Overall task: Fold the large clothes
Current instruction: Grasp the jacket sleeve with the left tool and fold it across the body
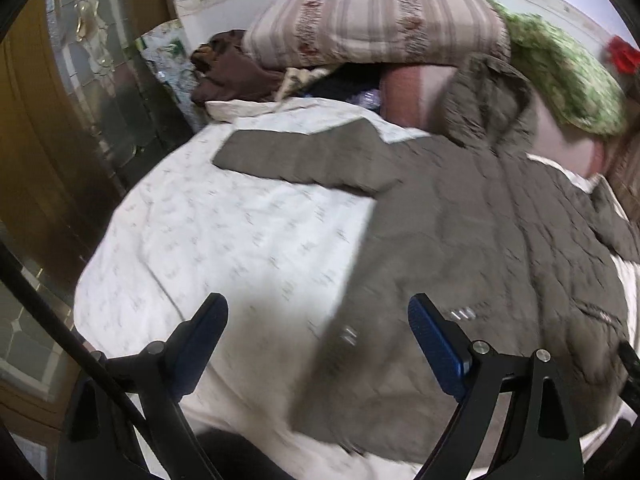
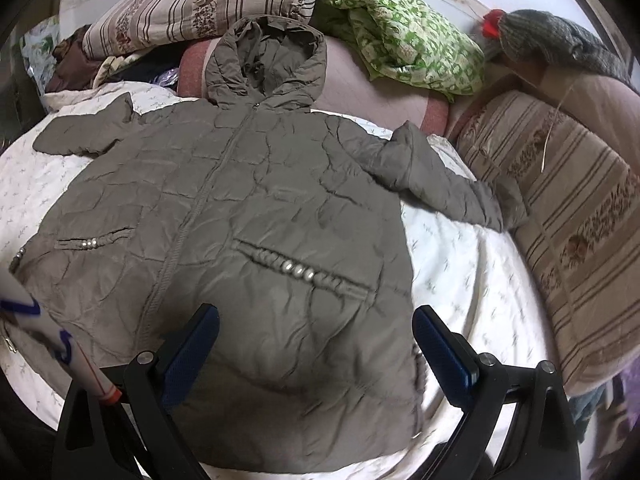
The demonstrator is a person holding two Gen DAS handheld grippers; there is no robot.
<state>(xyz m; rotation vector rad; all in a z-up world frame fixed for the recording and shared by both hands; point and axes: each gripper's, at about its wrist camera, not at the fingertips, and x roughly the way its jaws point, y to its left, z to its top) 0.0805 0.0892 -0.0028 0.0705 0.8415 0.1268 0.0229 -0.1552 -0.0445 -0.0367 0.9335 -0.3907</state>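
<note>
A grey-brown quilted hooded jacket (image 2: 240, 200) lies front up and spread flat on a white bedspread (image 2: 472, 264), zipped, hood (image 2: 268, 64) toward the pillows, both sleeves out to the sides. In the left wrist view the jacket (image 1: 480, 240) fills the right half, its left sleeve (image 1: 304, 160) lying across the bedspread (image 1: 220, 240). My left gripper (image 1: 318, 328) is open and empty above the jacket's lower left edge. My right gripper (image 2: 316, 336) is open and empty above the jacket's lower hem.
Striped pillows (image 2: 192, 4) and a green patterned cloth (image 2: 408, 44) lie at the head of the bed. A striped cushion (image 2: 568, 216) lines the right side. A brown garment (image 1: 228, 68) sits by the pillow. A wooden glazed door (image 1: 60, 120) stands left of the bed.
</note>
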